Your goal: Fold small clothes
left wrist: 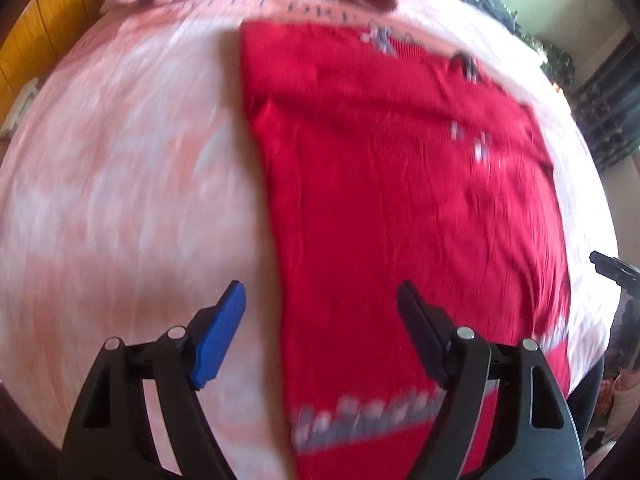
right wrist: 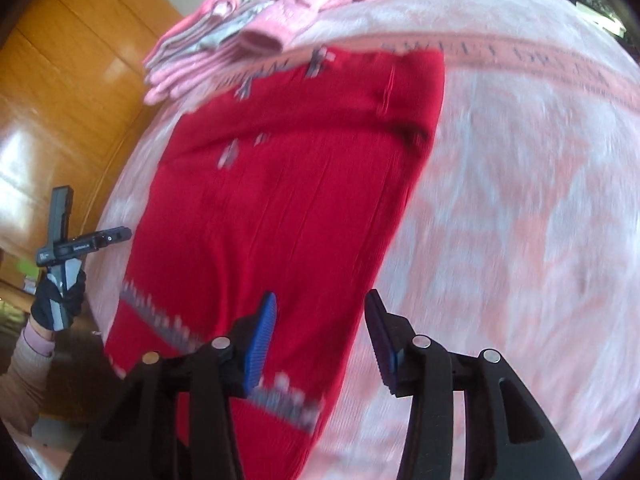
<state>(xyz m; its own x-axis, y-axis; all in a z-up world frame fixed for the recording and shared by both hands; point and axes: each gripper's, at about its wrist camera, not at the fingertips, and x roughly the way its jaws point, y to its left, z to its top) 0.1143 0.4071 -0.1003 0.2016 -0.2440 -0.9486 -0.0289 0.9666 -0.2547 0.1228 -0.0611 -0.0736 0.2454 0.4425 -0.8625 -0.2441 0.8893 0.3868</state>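
Nearest me, my left fingers (left wrist: 320, 312) stood spread and released over the near left edge of the red sweater (left wrist: 400, 200), holding nothing. My right fingers (right wrist: 320, 320) were likewise parted and empty, above the sweater's near right edge. The sweater lay flat on the pink blanket (left wrist: 120, 180), narrowed into a long strip, so I judged the sides already turned in. Beyond its far end sat a pile of folded pink clothes (right wrist: 224, 40). What remained, I reckoned, was folding the strip end over end and setting it with that pile.
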